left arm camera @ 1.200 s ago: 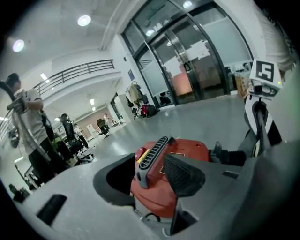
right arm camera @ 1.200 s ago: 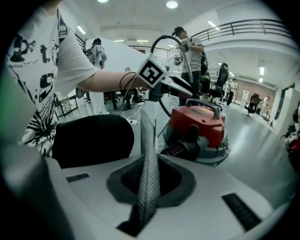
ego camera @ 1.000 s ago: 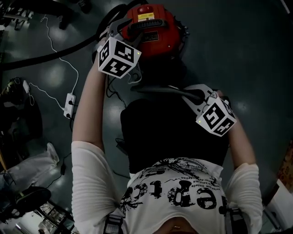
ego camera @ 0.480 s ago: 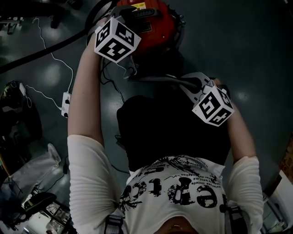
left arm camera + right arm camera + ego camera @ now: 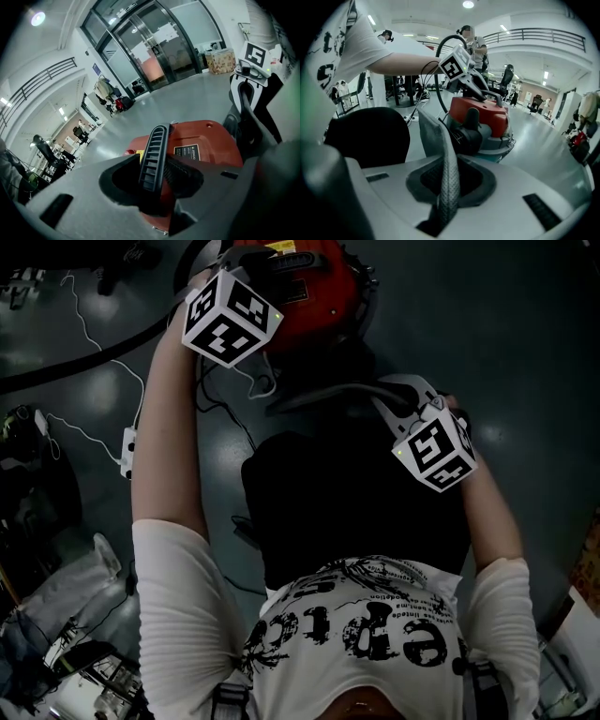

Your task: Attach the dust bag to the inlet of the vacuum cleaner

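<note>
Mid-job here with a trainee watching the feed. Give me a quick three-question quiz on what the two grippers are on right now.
1. True or false: the right gripper is empty.
2. What stands between the jaws of the left gripper? A: the black ribbed handle. B: a white cable. C: a hose.
3. Fill in: the body of the vacuum cleaner is ____.

Key
1. False: it is shut on the grey fabric edge of the dust bag.
2. A: the jaws have just been closing on it and now grip it.
3. Red.
</note>
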